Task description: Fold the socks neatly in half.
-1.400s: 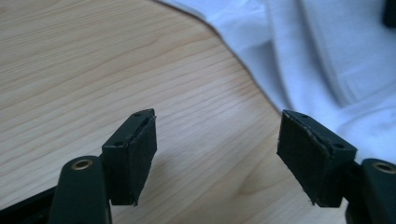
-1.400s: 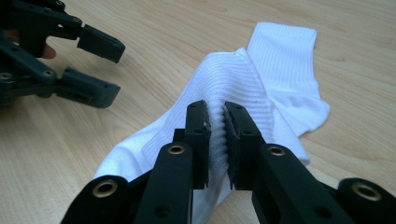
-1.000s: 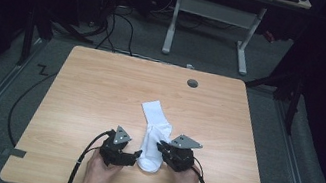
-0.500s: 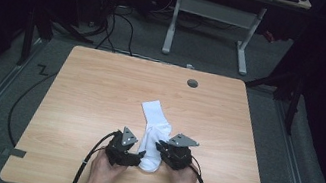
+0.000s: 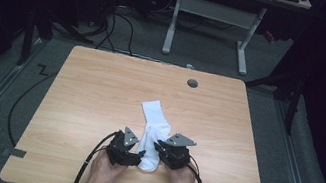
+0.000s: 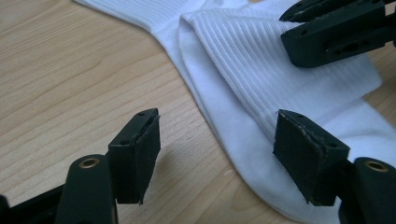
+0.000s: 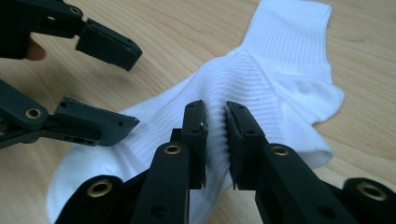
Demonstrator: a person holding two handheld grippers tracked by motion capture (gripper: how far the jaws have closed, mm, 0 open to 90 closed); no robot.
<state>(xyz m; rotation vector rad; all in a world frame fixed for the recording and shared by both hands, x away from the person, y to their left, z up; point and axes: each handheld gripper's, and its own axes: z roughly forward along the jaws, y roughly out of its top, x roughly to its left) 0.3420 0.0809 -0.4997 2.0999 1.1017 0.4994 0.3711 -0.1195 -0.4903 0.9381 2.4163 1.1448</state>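
A white sock lies folded on the wooden table, near the front edge. My right gripper holds it from the right. In the right gripper view its jaws pinch a ridge of ribbed sock fabric; they have just been opening slightly, with the fabric still bunched between the pads. My left gripper stands open at the sock's left edge. Its jaws have just been closing a little. One pad rests over the sock, the other over bare wood.
A dark round grommet sits in the table's far side. Beyond the table stand a white desk frame and cables on the grey floor. Black cables trail from both grippers past the front edge.
The left gripper has edged right, closer to the sock. The right gripper stays at the sock's right side.
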